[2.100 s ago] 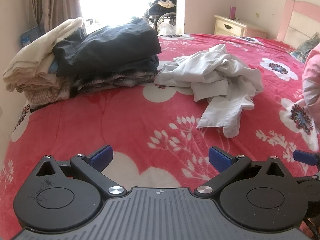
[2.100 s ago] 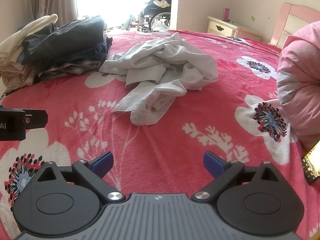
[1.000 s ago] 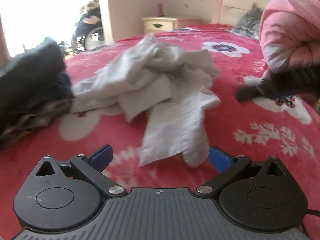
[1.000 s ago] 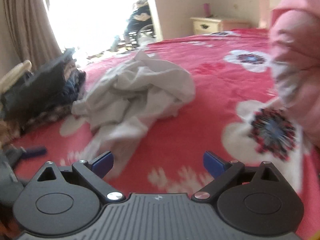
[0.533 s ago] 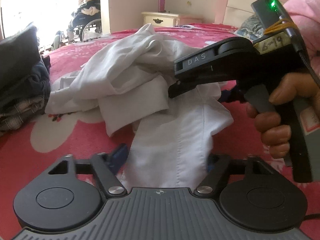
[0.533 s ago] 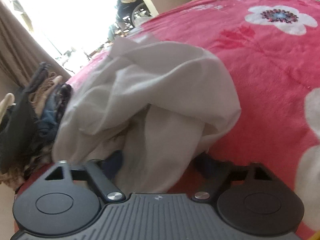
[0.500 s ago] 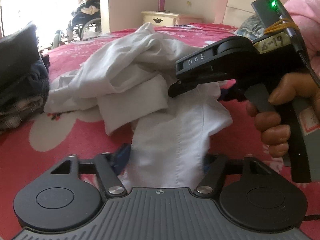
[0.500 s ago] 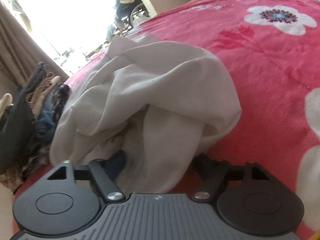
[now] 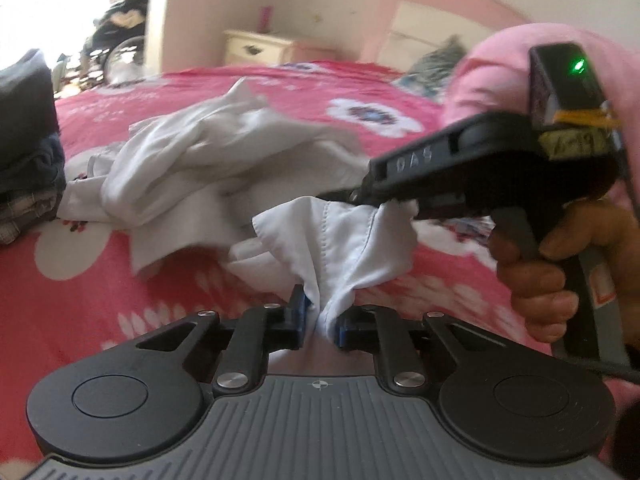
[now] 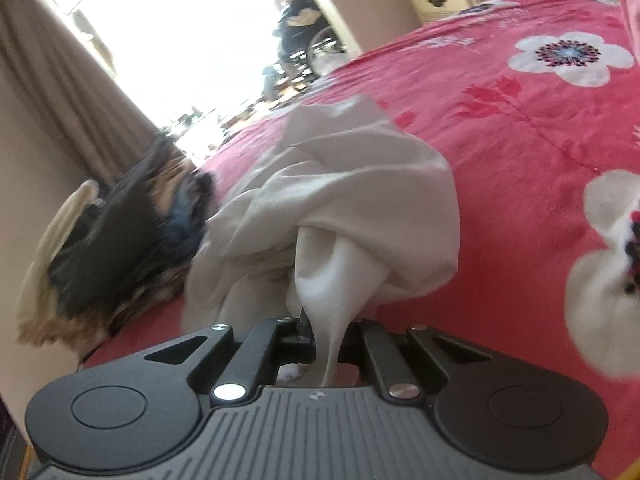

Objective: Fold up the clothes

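The left tongs (image 9: pixel 320 322) are drawn nearly together, clamped on a bunched fold of the white shirt (image 9: pixel 224 168), whose cloth rises out of the narrow gap between the blue pads and spreads ahead of them over the red flowered bed cover (image 9: pixel 80 272). The right tongs (image 10: pixel 330 340) are likewise pinched onto the shirt (image 10: pixel 340 208): a twisted strand of white cloth runs down between the two black fingers, and the rest of the garment lies heaped just ahead of them on the bed cover (image 10: pixel 520 160). Only the left wrist view shows the right tongs (image 9: pixel 356 196) from outside, up and to the right of the left pair, their black tip biting a stitched edge of the shirt, with a hand (image 9: pixel 548 264) wrapped round the grip, a green light on the device, and a pink sleeve (image 9: pixel 492 72) behind. That view also shows a cream nightstand (image 9: pixel 260 46) and a pink headboard (image 9: pixel 432 12) far ahead. The right wrist view alone shows the stack of folded clothes (image 10: pixel 120 232) in full, to the left of the tongs and touching the shirt's far side, with a brown curtain (image 10: pixel 60 80) and a bright window above it; in the left wrist view only a dark edge of that stack (image 9: pixel 28 128) shows at the far left.
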The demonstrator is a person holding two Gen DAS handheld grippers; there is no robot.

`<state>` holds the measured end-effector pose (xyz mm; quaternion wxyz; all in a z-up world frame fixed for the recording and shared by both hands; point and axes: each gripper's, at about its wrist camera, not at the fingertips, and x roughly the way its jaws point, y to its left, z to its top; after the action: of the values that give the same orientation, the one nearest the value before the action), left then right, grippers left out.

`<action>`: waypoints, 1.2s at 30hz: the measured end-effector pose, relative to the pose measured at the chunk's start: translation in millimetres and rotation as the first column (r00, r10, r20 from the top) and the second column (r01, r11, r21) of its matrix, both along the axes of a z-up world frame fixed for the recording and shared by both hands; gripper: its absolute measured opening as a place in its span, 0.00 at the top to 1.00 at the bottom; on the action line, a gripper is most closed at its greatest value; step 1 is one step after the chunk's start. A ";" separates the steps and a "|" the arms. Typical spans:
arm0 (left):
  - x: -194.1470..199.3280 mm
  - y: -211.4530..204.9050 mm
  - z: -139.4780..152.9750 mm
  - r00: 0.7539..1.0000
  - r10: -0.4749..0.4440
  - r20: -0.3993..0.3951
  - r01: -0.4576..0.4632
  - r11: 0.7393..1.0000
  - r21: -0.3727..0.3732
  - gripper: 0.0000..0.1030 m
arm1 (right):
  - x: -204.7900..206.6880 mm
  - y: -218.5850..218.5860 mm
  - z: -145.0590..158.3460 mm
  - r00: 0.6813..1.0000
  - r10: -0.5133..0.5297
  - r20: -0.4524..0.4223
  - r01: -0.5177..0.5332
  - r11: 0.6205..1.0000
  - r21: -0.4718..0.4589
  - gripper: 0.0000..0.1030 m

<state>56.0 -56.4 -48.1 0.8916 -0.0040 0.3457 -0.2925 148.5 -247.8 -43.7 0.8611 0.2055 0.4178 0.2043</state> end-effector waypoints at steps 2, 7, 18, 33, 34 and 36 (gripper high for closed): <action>-24.4 9.0 5.8 1.000 -0.025 -0.001 0.025 0.999 -0.035 0.88 | -18.8 -0.3 8.9 1.000 0.030 0.008 -0.030 1.000 0.006 0.96; -83.7 27.7 8.0 0.992 -0.097 -0.077 0.089 0.991 -0.103 0.88 | -89.6 -3.1 21.7 0.996 0.092 -0.018 -0.092 0.996 0.013 0.96; -156.0 56.5 9.0 0.922 -0.282 -0.265 0.272 0.959 -0.074 0.65 | -229.5 -5.9 17.6 0.983 0.115 -0.142 -0.109 0.993 0.048 0.96; -123.0 86.9 21.9 0.978 0.054 -0.203 -0.071 0.995 -0.074 0.32 | -277.1 -49.1 54.0 0.999 -0.038 0.016 0.041 0.977 -0.208 0.40; -118.0 87.7 20.3 0.973 0.083 -0.213 -0.104 0.991 -0.089 0.32 | -273.7 -47.0 59.8 0.998 -0.037 0.058 0.049 0.974 -0.223 0.39; -110.5 90.0 16.0 0.962 0.131 -0.241 -0.163 0.980 -0.115 0.32 | -265.9 -42.2 71.4 0.990 -0.028 0.141 0.063 0.967 -0.246 0.34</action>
<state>-54.5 33.6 -32.0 0.8620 -0.1235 0.4259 -0.2454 -117.4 -290.0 27.7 0.9111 0.0903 0.3755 0.1438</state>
